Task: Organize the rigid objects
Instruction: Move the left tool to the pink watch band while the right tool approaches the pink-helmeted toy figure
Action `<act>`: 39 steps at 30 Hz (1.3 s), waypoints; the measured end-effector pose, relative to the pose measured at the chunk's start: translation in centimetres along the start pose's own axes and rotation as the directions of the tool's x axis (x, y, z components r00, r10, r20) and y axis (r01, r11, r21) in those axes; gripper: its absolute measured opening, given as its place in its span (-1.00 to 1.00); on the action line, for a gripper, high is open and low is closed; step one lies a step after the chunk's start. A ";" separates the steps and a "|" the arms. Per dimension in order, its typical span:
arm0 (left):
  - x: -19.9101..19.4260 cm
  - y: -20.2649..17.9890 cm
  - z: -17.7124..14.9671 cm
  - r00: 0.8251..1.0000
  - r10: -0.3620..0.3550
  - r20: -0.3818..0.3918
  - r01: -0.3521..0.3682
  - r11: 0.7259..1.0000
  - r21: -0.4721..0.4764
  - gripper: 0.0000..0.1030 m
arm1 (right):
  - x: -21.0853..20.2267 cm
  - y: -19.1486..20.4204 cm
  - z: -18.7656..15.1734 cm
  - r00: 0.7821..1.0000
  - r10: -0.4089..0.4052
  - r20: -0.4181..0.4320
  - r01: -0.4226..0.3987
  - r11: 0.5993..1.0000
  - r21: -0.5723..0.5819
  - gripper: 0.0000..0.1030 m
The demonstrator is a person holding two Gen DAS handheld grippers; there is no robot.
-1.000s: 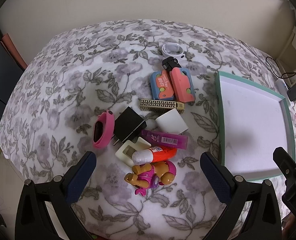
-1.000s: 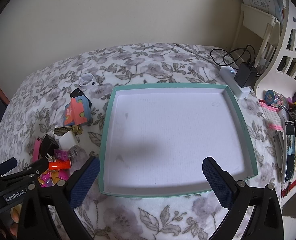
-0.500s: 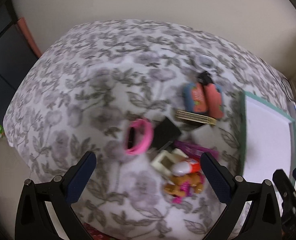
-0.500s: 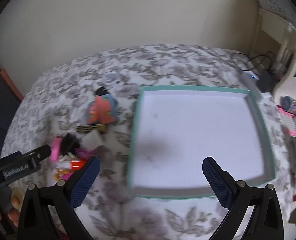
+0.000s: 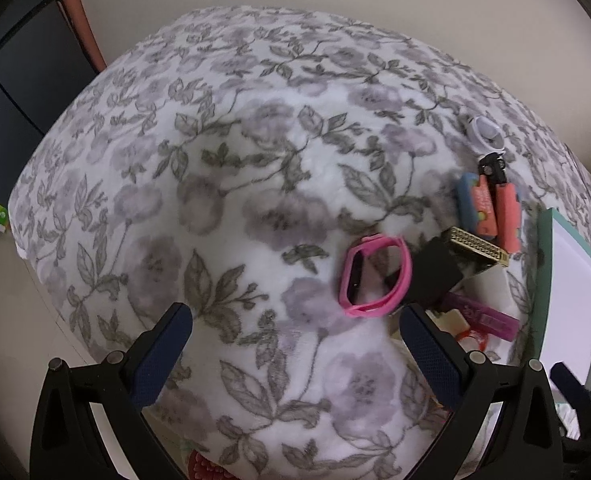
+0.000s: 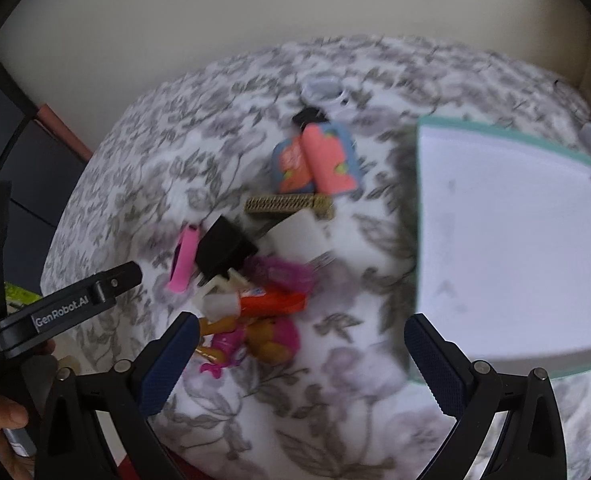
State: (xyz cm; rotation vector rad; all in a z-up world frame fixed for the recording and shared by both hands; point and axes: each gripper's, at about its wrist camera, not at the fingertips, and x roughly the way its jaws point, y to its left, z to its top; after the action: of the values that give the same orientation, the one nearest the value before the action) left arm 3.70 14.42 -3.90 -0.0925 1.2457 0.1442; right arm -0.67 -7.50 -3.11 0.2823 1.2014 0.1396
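Left gripper (image 5: 295, 340) hangs wide open, empty, over the bed (image 5: 223, 184); pink band (image 5: 375, 276) sits right of centre. Right gripper (image 6: 301, 354) also wide open, empty, toy pile (image 6: 255, 280) centre-left, tray (image 6: 511, 248) on the right.

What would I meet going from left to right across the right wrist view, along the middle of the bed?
Left gripper → pink band → black charger → white block → tray.
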 end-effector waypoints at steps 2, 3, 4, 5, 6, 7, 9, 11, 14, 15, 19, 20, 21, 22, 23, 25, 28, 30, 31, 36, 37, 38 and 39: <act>0.5 0.2 0.1 1.000 -0.009 -0.008 0.009 1.000 0.000 1.00 | 0.7 0.3 0.0 0.999 0.028 -0.020 -0.028 1.000 0.006 1.00; 0.8 0.3 0.3 1.000 -0.013 -0.011 0.013 1.000 -0.002 1.00 | 1.1 0.4 0.0 0.998 0.051 -0.033 -0.051 0.999 0.013 1.00; 1.0 0.5 0.4 1.000 -0.018 -0.012 0.018 1.000 -0.004 1.00 | 1.3 0.5 -0.1 0.997 0.068 -0.043 -0.067 0.998 0.019 1.00; 1.2 0.6 0.5 1.000 -0.027 -0.013 0.027 1.000 -0.007 1.00 | 1.7 0.7 -0.1 0.995 0.081 -0.054 -0.080 0.996 0.026 1.00; 1.3 0.7 0.6 0.999 -0.032 -0.015 0.032 0.999 -0.009 1.00 | 2.2 0.9 -0.1 0.993 0.093 -0.069 -0.091 0.995 0.030 1.00; 1.5 0.8 0.7 0.999 -0.036 -0.016 0.036 0.999 -0.012 1.00 | 2.5 1.0 -0.2 0.992 0.097 -0.080 -0.095 0.995 0.031 1.00; 1.9 1.0 0.8 0.999 -0.043 -0.021 0.043 0.999 -0.013 1.00 | 3.3 1.3 -0.2 0.990 0.095 -0.104 -0.092 0.995 0.032 1.00; 2.4 0.9 1.1 0.998 -0.059 -0.027 0.059 0.998 -0.011 1.00 | 3.8 1.5 -0.3 0.989 0.089 -0.119 -0.086 0.996 0.034 1.00; 2.8 0.7 1.5 0.996 -0.088 -0.030 0.087 0.996 -0.010 1.00 | 4.6 1.4 -0.4 0.987 0.082 -0.138 -0.076 0.996 0.046 0.91; 2.9 0.6 1.6 0.995 -0.096 -0.029 0.096 0.995 -0.010 1.00 | 4.9 1.2 -0.4 0.985 0.093 -0.146 -0.085 0.995 0.060 0.91; 3.3 -0.1 2.2 0.991 -0.133 -0.034 0.133 0.991 -0.001 1.00 | 5.1 0.9 -0.5 0.979 0.124 -0.159 -0.110 0.989 0.097 0.80; 3.4 -0.3 2.3 0.989 -0.144 -0.033 0.144 0.990 0.001 1.00 | 5.1 0.8 -0.6 0.979 0.128 -0.161 -0.112 0.989 0.101 0.79; 3.6 -0.5 2.4 0.988 -0.152 -0.036 0.152 0.988 0.002 1.00 | 5.2 0.8 -0.6 0.978 0.129 -0.164 -0.113 0.988 0.106 0.79; 3.8 -0.7 2.5 0.987 -0.157 -0.041 0.158 0.988 0.003 1.00 | 5.2 0.7 -0.7 0.977 0.135 -0.168 -0.117 0.987 0.112 0.77; 4.1 -0.9 2.5 0.985 -0.166 -0.046 0.166 0.986 0.005 1.00 | 5.2 0.7 -0.7 0.975 0.143 -0.171 -0.124 0.985 0.118 0.70; 4.5 -1.3 2.5 0.982 -0.183 -0.053 0.184 0.983 0.011 1.00 | 5.4 0.6 -0.7 0.970 0.169 -0.177 -0.145 0.980 0.136 0.61; 5.0 -1.9 2.6 0.978 -0.201 -0.053 0.203 0.979 0.023 1.00 | 5.3 0.7 -0.8 0.970 0.167 -0.177 -0.144 0.981 0.132 0.60; 5.2 -2.2 2.6 0.976 -0.213 -0.053 0.215 0.976 0.032 0.95 | 5.3 0.7 -0.8 0.970 0.167 -0.176 -0.145 0.981 0.132 0.59; 5.2 -2.3 2.6 0.974 -0.218 -0.053 0.220 0.975 0.034 0.87 | 5.3 0.7 -0.8 0.970 0.167 -0.176 -0.145 0.981 0.132 0.59; 5.6 -2.5 2.6 0.957 -0.286 -0.058 0.288 0.957 0.037 0.38 | 5.2 0.6 -0.8 0.970 0.164 -0.178 -0.141 0.981 0.133 0.59; 5.5 -2.6 2.6 0.952 -0.301 -0.055 0.304 0.952 0.042 0.20 | 5.2 0.6 -0.8 0.970 0.164 -0.178 -0.141 0.981 0.134 0.59; 5.3 -2.7 2.6 0.946 -0.319 -0.051 0.321 0.946 0.051 0.02 | 5.2 0.5 -0.8 0.970 0.164 -0.179 -0.141 0.981 0.135 0.59; 5.2 -2.9 2.6 0.944 -0.325 -0.047 0.328 0.943 0.060 -0.01 | 5.1 0.4 -0.8 0.970 0.166 -0.178 -0.143 0.980 0.138 0.59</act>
State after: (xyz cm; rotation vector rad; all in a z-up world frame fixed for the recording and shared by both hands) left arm 8.23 12.29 -8.03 -0.2431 1.2535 -0.1883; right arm 0.42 -5.72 -7.82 0.4811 1.3791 0.2322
